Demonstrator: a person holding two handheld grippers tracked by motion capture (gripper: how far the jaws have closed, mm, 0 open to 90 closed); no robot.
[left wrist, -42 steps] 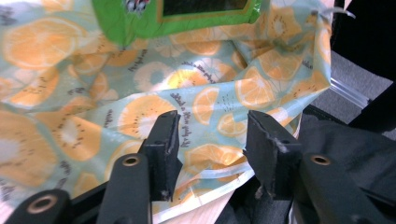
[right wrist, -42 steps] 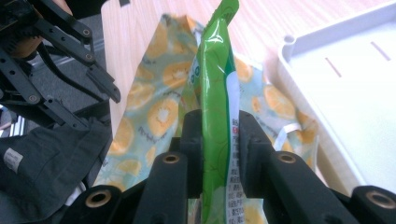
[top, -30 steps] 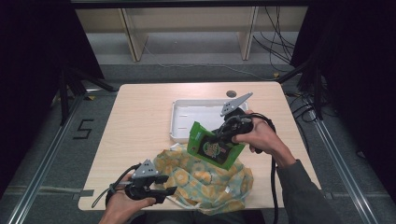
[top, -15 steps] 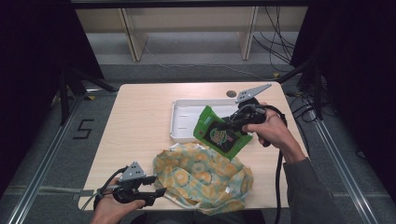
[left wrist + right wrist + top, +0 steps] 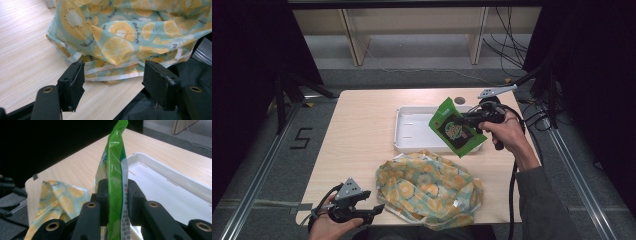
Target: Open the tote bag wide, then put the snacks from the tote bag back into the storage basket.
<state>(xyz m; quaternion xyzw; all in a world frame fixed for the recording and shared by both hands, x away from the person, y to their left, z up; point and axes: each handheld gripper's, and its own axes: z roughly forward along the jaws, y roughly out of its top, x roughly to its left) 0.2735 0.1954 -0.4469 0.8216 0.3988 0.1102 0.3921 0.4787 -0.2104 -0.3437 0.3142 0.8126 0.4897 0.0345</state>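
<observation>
A green snack packet [image 5: 455, 129] hangs above the white tray [image 5: 412, 131], pinched edge-on by my right gripper [image 5: 473, 120]; in the right gripper view the packet [image 5: 115, 170] stands upright with both black jaws pressed on it. A crumpled cloth bag with an orange-slice print [image 5: 428, 188] lies on the table near the front edge. My left gripper [image 5: 373, 212] sits at the front left, just off the bag's edge. Its jaws have just been opening and stand wide apart in the left gripper view, with the bag's hem [image 5: 112, 72] beyond them and nothing between the pads.
The wooden table [image 5: 362, 120] has bare room on its left half. Black cables trail from both grippers. Dark frame rails run along both sides of the table, and shelving stands behind it. The table's front edge lies right under my left gripper.
My right gripper has carried the green packet up and right, from above the bag to over the tray. My left gripper has let go of the bag's edge and drawn back left.
</observation>
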